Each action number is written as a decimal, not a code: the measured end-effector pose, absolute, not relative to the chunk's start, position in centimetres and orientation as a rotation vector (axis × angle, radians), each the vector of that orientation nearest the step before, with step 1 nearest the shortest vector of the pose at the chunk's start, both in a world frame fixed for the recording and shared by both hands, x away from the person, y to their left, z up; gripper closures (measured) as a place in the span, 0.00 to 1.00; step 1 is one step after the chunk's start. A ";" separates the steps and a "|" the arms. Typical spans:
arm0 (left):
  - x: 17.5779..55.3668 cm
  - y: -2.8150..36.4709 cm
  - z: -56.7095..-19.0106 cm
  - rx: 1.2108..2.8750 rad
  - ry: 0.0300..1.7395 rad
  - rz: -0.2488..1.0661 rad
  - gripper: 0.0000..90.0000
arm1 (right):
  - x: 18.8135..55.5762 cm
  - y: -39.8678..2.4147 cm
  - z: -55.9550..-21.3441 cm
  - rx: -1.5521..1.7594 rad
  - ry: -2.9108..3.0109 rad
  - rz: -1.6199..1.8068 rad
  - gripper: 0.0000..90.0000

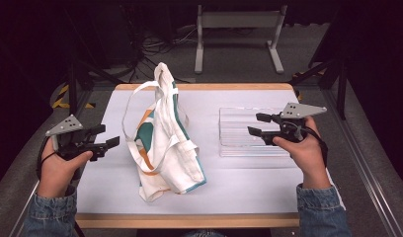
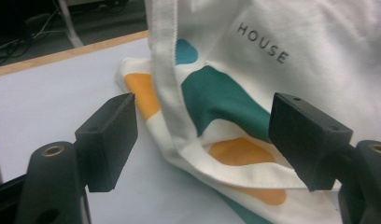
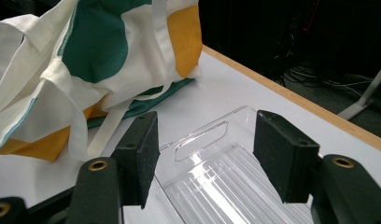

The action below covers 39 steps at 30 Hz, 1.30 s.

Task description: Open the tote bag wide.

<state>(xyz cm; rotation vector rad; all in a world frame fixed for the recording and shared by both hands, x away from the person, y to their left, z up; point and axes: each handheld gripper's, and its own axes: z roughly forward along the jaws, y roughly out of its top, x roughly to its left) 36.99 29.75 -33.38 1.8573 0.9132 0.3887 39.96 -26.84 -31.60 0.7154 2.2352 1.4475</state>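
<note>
Cream cloth tote bag (image 1: 165, 143) with green and orange patches lies crumpled on the white table (image 1: 249, 173), beside a clear ribbed plastic tray (image 1: 244, 133). Left gripper (image 1: 103, 140) faces the bag, jaws spread and empty. Right gripper (image 1: 256, 126) hangs above the tray, jaws likewise apart.

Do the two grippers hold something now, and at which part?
Nothing is held. The left gripper has open jaws beside the tote bag; the right gripper is open over the clear tray.

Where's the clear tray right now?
In the high view the clear tray lies right of centre on the table, between the cloth bag and the right gripper, whose jaws are open.
</note>
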 end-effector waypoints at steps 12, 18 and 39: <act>36.1 26.6 -32.2 1.887 0.805 0.364 0.28 | 39.7 -26.4 -31.7 0.723 2.251 1.425 0.44; 36.1 24.5 -32.2 1.901 0.751 0.321 0.28 | 39.7 -26.2 -31.9 0.723 2.261 1.412 0.44; 35.5 20.0 -32.6 1.930 0.612 0.200 0.27 | 39.8 -25.1 -32.7 0.720 2.305 1.380 0.43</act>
